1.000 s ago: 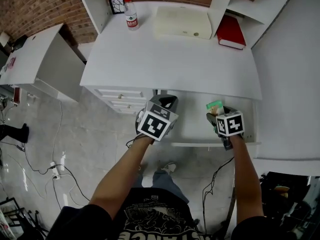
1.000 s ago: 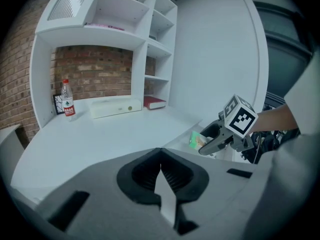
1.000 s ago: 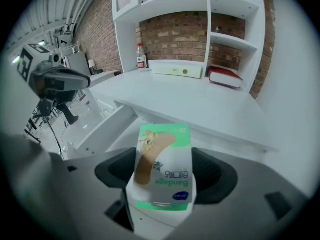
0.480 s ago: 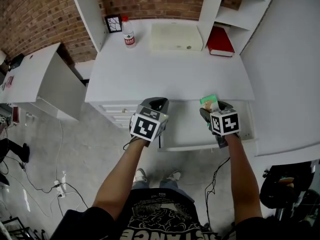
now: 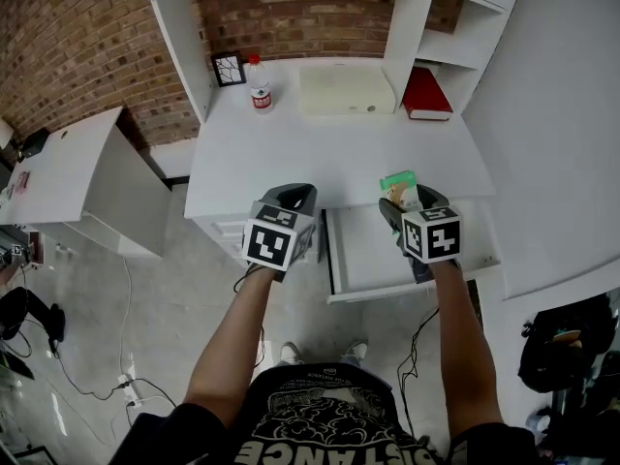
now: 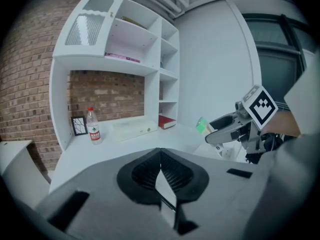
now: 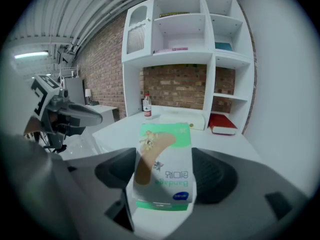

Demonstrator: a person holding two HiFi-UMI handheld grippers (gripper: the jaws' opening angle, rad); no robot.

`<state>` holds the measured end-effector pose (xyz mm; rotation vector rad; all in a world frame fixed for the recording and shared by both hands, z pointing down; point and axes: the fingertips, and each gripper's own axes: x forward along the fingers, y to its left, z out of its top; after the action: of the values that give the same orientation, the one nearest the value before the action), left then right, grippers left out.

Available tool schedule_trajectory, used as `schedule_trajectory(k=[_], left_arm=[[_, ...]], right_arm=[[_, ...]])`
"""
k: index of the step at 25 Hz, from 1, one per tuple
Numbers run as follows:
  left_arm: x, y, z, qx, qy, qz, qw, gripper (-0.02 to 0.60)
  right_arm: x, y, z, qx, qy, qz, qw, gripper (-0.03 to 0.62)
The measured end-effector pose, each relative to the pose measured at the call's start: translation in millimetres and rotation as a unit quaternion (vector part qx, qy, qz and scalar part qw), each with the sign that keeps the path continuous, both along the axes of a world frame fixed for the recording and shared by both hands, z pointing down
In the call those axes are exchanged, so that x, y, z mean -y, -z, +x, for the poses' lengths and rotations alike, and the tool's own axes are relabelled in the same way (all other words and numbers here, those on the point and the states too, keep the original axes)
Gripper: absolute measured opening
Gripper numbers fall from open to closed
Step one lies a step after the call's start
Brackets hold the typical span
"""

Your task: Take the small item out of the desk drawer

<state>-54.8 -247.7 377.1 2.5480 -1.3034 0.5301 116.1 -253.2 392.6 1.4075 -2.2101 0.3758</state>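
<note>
You are lifting the bandage box [image 5: 397, 183] clear of the drawer [image 5: 373, 260], right gripper [image 5: 403, 201] squeezing it; left gripper [image 5: 294, 196] pinched empty.

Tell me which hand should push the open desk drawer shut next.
Probably left. The left gripper is shut and empty, by the drawer; the right gripper is shut on the bandage box.
</note>
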Motion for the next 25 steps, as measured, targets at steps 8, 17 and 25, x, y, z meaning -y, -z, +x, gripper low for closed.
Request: schedule_trajectory(k=[8, 17, 25], left_arm=[[1.8, 30.8, -56.5, 0.008, 0.011, 0.039, 0.9991, 0.002], [-4.5, 46.3, -105.7, 0.013, 0.020, 0.063, 0.9978, 0.000], [-10.4, 47.0, -120.7, 0.007, 0.023, 0.067, 0.9975, 0.002]], right_arm=[[-9.2, 38.9, -44.7, 0.019, -0.024, 0.057, 0.998, 0.348], [-21.8, 80.0, -78.1, 0.035, -0.041, 0.128, 0.990, 0.348], [-32.5, 85.8, -84.9, 0.025, -0.057, 0.143, 0.988, 0.348]])
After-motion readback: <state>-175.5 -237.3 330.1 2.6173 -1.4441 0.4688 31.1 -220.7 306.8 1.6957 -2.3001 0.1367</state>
